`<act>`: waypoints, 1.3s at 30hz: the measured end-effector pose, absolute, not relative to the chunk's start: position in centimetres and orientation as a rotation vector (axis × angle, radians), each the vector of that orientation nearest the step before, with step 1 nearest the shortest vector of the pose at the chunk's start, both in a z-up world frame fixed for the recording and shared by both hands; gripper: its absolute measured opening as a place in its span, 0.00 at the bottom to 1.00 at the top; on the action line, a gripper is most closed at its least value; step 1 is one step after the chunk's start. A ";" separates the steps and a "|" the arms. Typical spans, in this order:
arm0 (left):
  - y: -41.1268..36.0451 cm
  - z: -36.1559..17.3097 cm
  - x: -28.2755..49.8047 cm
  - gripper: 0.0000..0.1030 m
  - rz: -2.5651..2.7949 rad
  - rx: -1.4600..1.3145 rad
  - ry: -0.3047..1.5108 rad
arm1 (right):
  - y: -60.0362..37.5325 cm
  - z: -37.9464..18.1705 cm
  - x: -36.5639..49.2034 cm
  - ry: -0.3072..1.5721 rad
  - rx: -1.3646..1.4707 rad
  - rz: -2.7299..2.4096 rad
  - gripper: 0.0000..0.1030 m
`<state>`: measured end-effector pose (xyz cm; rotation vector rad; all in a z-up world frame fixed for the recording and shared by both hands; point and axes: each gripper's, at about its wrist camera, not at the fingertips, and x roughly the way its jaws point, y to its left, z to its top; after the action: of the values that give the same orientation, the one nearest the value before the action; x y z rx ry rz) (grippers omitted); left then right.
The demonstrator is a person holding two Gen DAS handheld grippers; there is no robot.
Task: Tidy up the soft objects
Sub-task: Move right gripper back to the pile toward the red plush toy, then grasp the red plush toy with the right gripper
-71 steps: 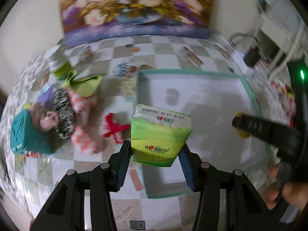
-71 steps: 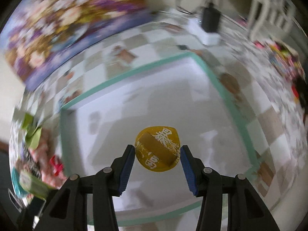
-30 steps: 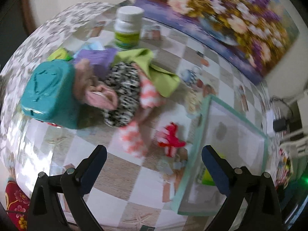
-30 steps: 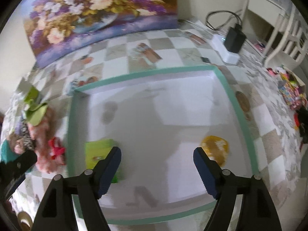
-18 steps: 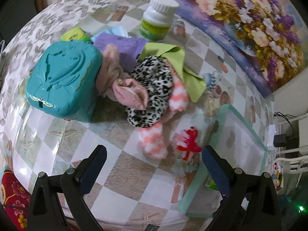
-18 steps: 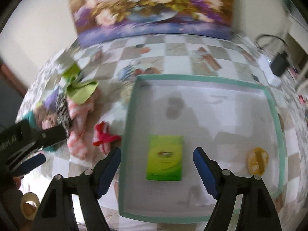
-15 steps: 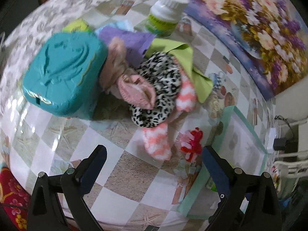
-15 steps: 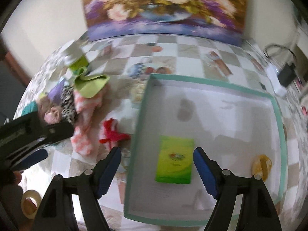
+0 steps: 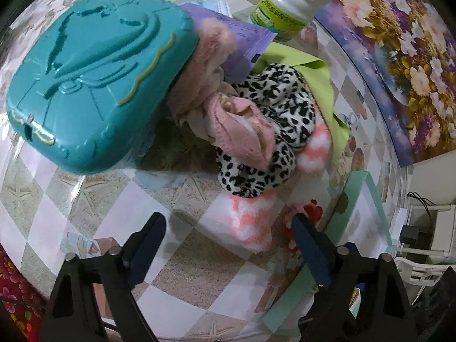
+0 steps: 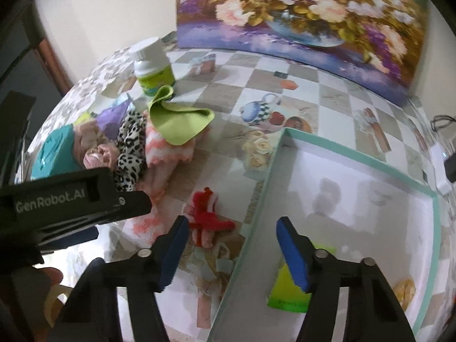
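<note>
1. Hovering over the table (image 9: 94,228), the left tool (image 9: 228,233) is standing with its jaws wide apart and gripping nothing; the pink-and-white fuzzy sock (image 9: 250,222) is lying just ahead, between the fingers.
2. Hanging over the tray's near-left edge, the right tool (image 10: 230,236) is likewise spread apart and empty, with the red fuzzy item (image 10: 208,216) lying on the table just ahead of its left finger.
3. Lying beyond the left tool, the pile of soft objects is waiting: a leopard-print cloth (image 9: 279,131), a pink plush piece (image 9: 239,125), a green cloth (image 10: 179,125) and a purple pack (image 9: 245,37), crowded against a teal box (image 9: 94,79) and near a white bottle (image 9: 290,2).
4. Resting inside the teal-rimmed tray (image 10: 262,199), a green tissue pack (image 10: 287,293) and a yellow round item (image 10: 404,293) are already placed.
5. Judging progress: the task is looking early, with two items in the tray and most soft objects remaining outside.
</note>
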<state>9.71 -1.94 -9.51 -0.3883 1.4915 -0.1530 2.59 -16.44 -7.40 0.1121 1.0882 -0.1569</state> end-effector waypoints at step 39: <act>0.0 -7.6 10.1 0.63 -0.161 -0.496 1.407 | -13.7 -10.8 4.9 1.176 -0.023 -0.044 0.34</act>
<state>10.09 -0.01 -7.55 -0.4962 1.4075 -0.1608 4.90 -13.72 -10.83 -0.0227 1.1762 -0.0439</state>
